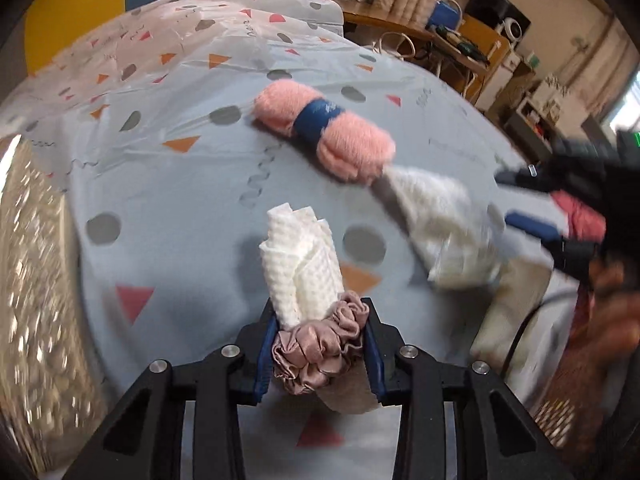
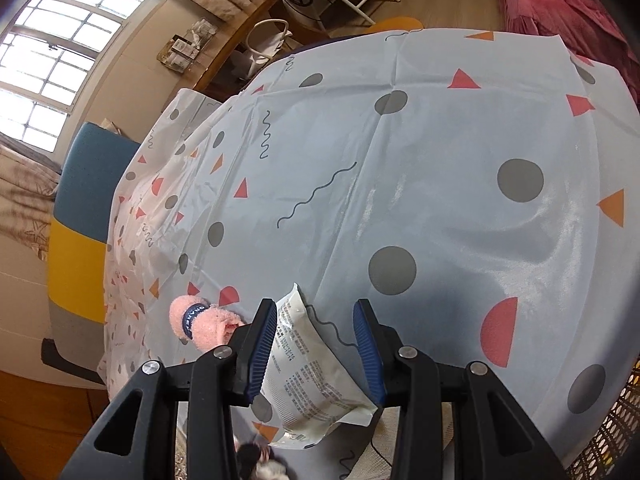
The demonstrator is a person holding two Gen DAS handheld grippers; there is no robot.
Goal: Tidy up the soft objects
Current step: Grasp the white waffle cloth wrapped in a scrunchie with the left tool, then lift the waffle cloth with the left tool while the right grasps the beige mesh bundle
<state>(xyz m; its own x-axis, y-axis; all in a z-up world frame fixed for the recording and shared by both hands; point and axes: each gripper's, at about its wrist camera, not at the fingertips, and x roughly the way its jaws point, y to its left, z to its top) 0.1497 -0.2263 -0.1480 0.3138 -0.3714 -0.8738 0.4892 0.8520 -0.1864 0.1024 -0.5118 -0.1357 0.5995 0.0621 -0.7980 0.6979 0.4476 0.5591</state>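
Blue-padded jaws of the left gripper (image 1: 320, 344) clench a dusty-pink satin scrunchie (image 1: 320, 344) wrapped round a rolled white waffle-weave cloth (image 1: 304, 264). Over on the other side, the right gripper (image 2: 316, 348) clamps a white printed plastic packet (image 2: 312, 384). Beyond, a fluffy pink sock bundle with navy band (image 1: 324, 132) lies loose on the patterned pale-blue tablecloth (image 1: 168, 200). Sorting seems mid-way: two items held, one waiting.

A lived-in home room. A table under a patterned tablecloth (image 2: 440, 152) fills the middle. At ten o'clock in the right wrist view stands a large paned window (image 2: 60, 60) with a quilted curtain; at one o'clock, a pink bedspread (image 2: 568, 4). A cluttered wooden desk (image 1: 460, 46) sits at one o'clock in the left wrist view.
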